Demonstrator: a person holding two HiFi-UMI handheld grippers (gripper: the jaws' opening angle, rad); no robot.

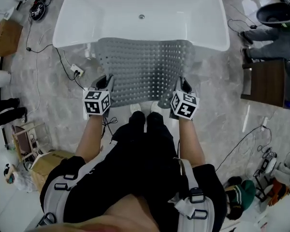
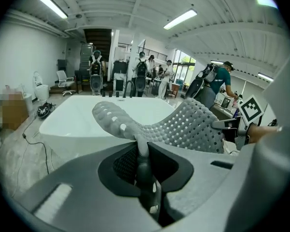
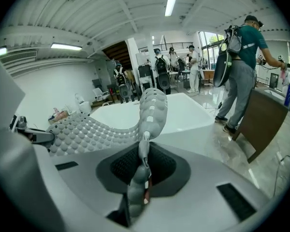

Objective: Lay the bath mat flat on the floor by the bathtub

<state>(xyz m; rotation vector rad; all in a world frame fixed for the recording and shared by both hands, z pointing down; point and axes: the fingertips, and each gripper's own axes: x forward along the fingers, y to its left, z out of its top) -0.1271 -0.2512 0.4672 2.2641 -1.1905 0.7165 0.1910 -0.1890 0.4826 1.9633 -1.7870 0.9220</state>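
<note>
A grey perforated bath mat (image 1: 144, 69) hangs stretched between my two grippers, its far edge draped over the near rim of the white bathtub (image 1: 77, 13). My left gripper (image 1: 105, 83) is shut on the mat's near left corner, and my right gripper (image 1: 182, 86) is shut on its near right corner. In the left gripper view the mat (image 2: 183, 124) curves away from the jaws, pinched edge-on between them. In the right gripper view the mat (image 3: 87, 129) sags to the left, its edge clamped between the jaws. The tub (image 3: 183, 112) stands just beyond.
A marble-look floor (image 1: 217, 86) surrounds the tub. A white power strip (image 1: 77, 71) with cables lies left of the mat. A brown cabinet (image 1: 266, 83) and a person (image 1: 273, 37) are at the right. Boxes and clutter (image 1: 34, 158) sit at lower left.
</note>
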